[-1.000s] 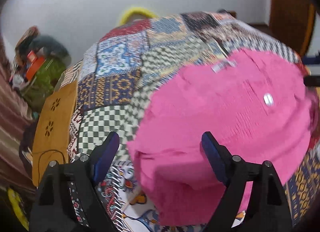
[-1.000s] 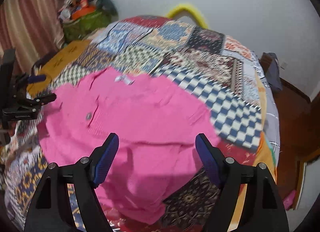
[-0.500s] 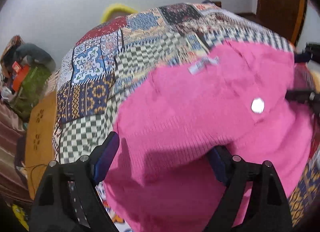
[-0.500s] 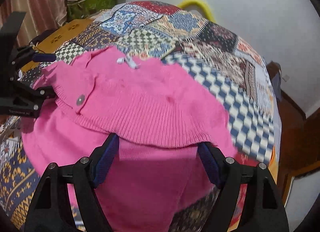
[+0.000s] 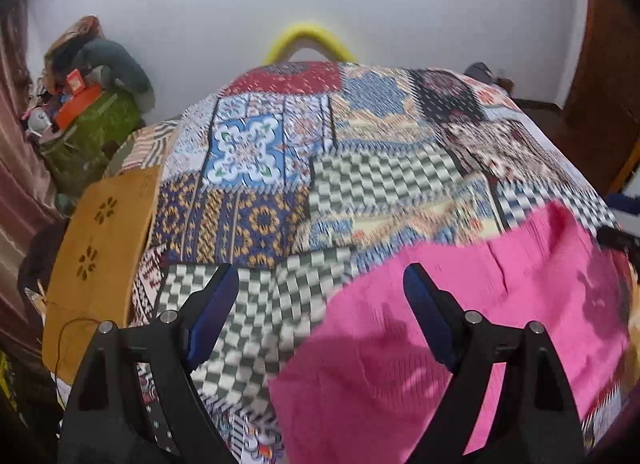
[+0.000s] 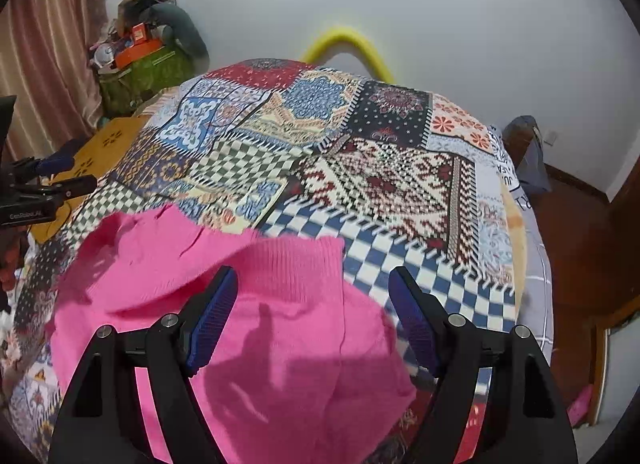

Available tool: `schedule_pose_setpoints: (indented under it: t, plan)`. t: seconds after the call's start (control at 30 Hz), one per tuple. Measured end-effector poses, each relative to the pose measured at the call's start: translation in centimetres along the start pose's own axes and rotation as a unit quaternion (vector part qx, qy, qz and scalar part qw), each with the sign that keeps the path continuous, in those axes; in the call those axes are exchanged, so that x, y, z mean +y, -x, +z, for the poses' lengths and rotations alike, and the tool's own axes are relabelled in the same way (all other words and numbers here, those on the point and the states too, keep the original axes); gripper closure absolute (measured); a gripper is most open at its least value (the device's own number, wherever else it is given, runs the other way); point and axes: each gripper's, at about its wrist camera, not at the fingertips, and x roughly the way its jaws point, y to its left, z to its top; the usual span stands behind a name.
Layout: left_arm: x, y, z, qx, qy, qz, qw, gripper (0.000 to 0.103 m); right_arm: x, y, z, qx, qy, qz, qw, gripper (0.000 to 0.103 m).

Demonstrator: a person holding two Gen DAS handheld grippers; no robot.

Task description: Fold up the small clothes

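A pink knit sweater [image 5: 460, 328] lies folded over on a patchwork bedspread [image 5: 360, 167]. In the right wrist view the sweater [image 6: 256, 328] has its ribbed hem doubled back across the body. My left gripper [image 5: 320, 300] is open and empty, above the sweater's left edge; its right finger is over the pink knit. My right gripper [image 6: 312, 300] is open and empty, above the sweater's right part. The left gripper also shows at the left edge of the right wrist view [image 6: 60, 175], and the right gripper's tips show at the right edge of the left wrist view [image 5: 620, 223].
A yellow wooden side table [image 5: 100, 264] stands left of the bed. A green bag piled with clutter [image 5: 88, 131] sits in the far left corner. A yellow arc [image 5: 308, 39] rises behind the bed against the white wall. Wooden floor [image 6: 580, 248] lies to the right.
Both grippers were low against the sweater's near hem; now they are raised and pulled back, open and empty. The sweater lies doubled over, and its label and button are out of sight.
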Motion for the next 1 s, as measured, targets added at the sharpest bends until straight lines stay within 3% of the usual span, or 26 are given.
schedule_pose_setpoints:
  t: [0.17,0.3,0.47,0.63,0.73,0.8,0.9,1.0]
  plan:
    - [-2.0,0.8,-4.5,0.022,-0.070,-0.007,0.9973,0.019,0.8,1.0,-2.0,0.023,0.018,0.017,0.999,0.029]
    - [-4.6,0.7,-7.9,0.037,-0.134,-0.011,0.9902,0.018,1.6,1.6,-3.9,0.040,0.030,0.034,0.998,0.027]
    - [-7.3,-0.4,-8.3,0.037,-0.166,-0.006,0.9854,0.018,2.4,0.6,-6.2,0.068,0.039,0.046,0.996,0.027]
    - [-7.6,-2.1,-4.5,0.035,-0.129,-0.017,0.9909,0.017,2.8,0.0,-7.3,0.075,0.051,0.041,0.995,0.027]
    - [-6.2,-3.2,-0.8,0.024,-0.084,0.024,0.9959,0.017,2.7,0.1,-7.3,0.074,0.053,0.041,0.995,0.027]
    - [-4.6,-3.5,1.0,0.024,-0.041,0.032,0.9984,0.017,2.5,0.2,-7.2,0.073,0.049,0.042,0.995,0.027]
    - [-2.3,-2.4,1.4,0.019,0.003,0.018,0.9996,0.017,2.0,0.9,-7.2,0.064,0.037,0.044,0.996,0.028]
    - [-0.8,-0.7,-0.2,0.018,0.006,0.012,0.9998,0.017,1.5,2.0,-7.4,0.054,0.023,0.049,0.997,0.028]
